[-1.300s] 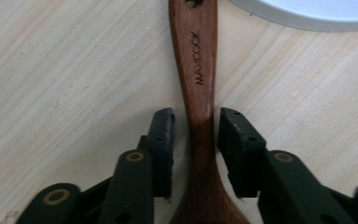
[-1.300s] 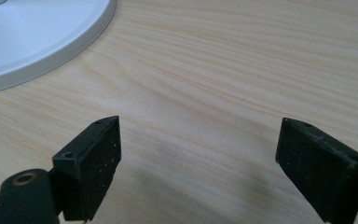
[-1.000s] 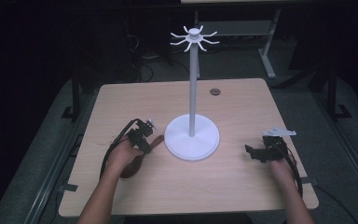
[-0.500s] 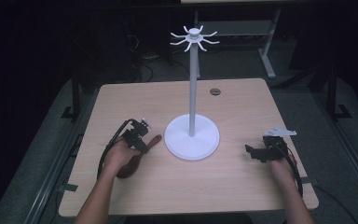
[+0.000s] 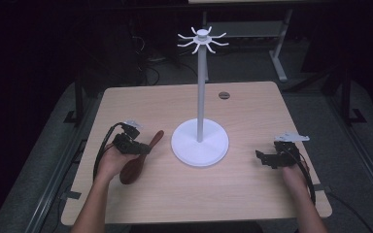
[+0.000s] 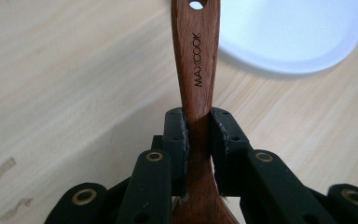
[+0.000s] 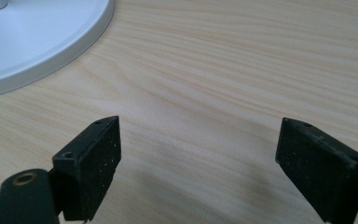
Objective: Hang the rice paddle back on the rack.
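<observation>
Now my left tongs (image 6: pixel 197 140) are clamped on the narrow neck of a wooden spoon (image 6: pixel 196 70), one pad pressing each side of the handle. Seen from above, these tongs (image 5: pixel 137 145) and the spoon (image 5: pixel 141 158) sit near the desk's left edge, the handle pointing toward the white stand (image 5: pixel 200 143) in the middle of the desk (image 5: pixel 252 97) and the bowl end toward the near edge by my left hand (image 5: pixel 109 162). Compared with a second ago, my left hand has carried the spoon a little toward the stand, and the handle tip now lies just beside the round base.

Burnt into the handle I can read "MAXCOOK", running lengthwise below a small hanging hole at its end.

My right tongs (image 7: pixel 198 163) stand wide open with bare desk between the pads; from above they (image 5: pixel 274 158) rest near the right edge, where they were before.
</observation>
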`<state>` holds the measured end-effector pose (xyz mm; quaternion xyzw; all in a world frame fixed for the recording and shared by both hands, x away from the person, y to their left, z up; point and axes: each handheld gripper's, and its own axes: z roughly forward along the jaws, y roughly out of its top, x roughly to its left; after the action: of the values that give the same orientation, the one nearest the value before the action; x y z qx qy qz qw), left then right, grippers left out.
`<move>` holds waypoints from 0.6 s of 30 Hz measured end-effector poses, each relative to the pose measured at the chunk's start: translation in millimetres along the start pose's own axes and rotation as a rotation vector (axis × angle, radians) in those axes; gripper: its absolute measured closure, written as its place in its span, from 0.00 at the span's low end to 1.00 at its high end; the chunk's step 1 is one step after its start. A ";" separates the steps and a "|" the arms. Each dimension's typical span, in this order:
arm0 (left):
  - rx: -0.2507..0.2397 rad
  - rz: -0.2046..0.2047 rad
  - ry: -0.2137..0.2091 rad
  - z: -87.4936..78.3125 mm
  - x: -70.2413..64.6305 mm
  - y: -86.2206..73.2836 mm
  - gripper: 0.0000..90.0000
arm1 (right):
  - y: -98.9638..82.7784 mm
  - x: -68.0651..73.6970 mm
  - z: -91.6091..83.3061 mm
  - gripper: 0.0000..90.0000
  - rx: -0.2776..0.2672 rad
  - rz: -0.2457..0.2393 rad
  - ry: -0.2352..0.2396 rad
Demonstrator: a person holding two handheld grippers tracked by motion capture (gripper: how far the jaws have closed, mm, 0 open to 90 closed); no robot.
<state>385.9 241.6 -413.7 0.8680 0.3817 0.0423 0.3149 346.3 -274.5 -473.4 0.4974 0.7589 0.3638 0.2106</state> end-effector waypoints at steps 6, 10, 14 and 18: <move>-0.132 0.021 -0.031 -15.3 -1.6 -4.1 0.86 | -0.3 0.1 -0.2 0.15 -0.002 0.005 0.001; -0.228 0.048 -0.051 -24.2 -3.4 -5.0 0.86 | 0.0 -0.1 -0.5 0.15 -0.009 0.001 0.001; -0.271 0.059 -0.065 -29.1 -4.4 -5.3 0.86 | -0.1 0.0 -0.8 0.15 -0.009 0.002 0.000; -0.322 0.071 -0.086 -35.1 -4.9 -5.8 0.86 | 0.1 0.4 -0.7 0.15 -0.007 0.000 0.001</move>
<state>367.8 259.3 -388.3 0.8201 0.3255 0.0770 0.4643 345.7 -274.4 -472.8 0.4966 0.7576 0.3667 0.2120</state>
